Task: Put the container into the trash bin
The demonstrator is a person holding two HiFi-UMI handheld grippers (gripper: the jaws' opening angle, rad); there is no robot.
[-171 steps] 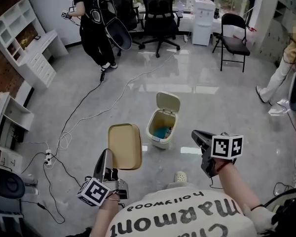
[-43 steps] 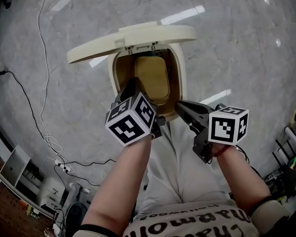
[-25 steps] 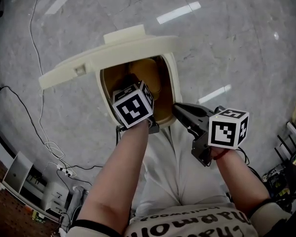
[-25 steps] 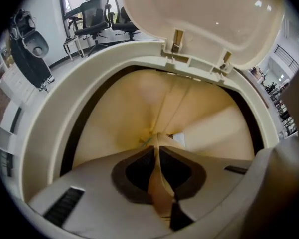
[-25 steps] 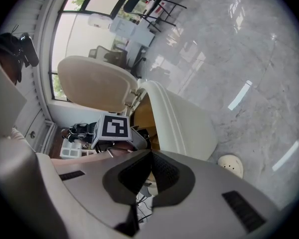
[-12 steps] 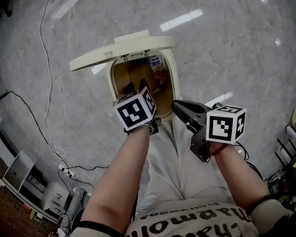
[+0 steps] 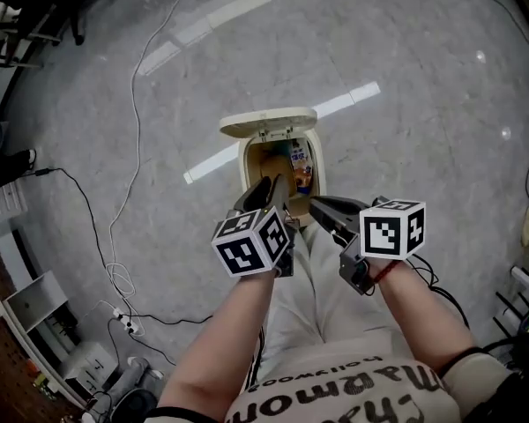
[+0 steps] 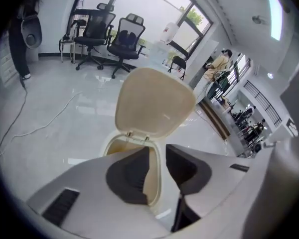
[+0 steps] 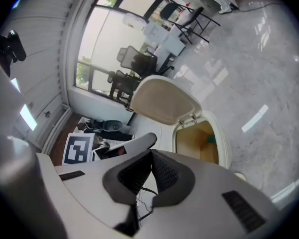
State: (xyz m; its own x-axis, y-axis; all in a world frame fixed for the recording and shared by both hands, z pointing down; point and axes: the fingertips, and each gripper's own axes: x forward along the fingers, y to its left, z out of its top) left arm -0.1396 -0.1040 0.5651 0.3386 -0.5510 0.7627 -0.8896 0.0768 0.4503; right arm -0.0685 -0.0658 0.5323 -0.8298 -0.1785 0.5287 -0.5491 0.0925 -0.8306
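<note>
The cream trash bin [image 7: 321, 173] stands on the grey floor with its lid [image 7: 269, 122] swung up. Inside it I see the tan container [image 7: 274, 167] beside some colourful packaging [image 7: 301, 171]; the left jaws hide its near part. My left gripper [image 7: 266, 189] hangs above the bin's near rim. Its jaws stand apart and are closing, with nothing between them. In the left gripper view the raised lid [image 8: 154, 103] shows beyond the left gripper [image 8: 158, 152]. My right gripper [image 7: 318, 204] hovers at the bin's near right, shut and empty, and the right gripper view shows the right gripper [image 9: 152, 156] with pads touching.
Cables [image 7: 129, 148] run over the floor at left to a power strip [image 7: 129, 326]. White shelving [image 7: 31, 320] sits at lower left. Office chairs [image 8: 109, 34] and a person [image 8: 219, 63] are far across the room.
The left gripper let go of the container, which now lies in the bin. Both grippers have risen away from the bin, so it looks smaller. The left jaws have opened.
</note>
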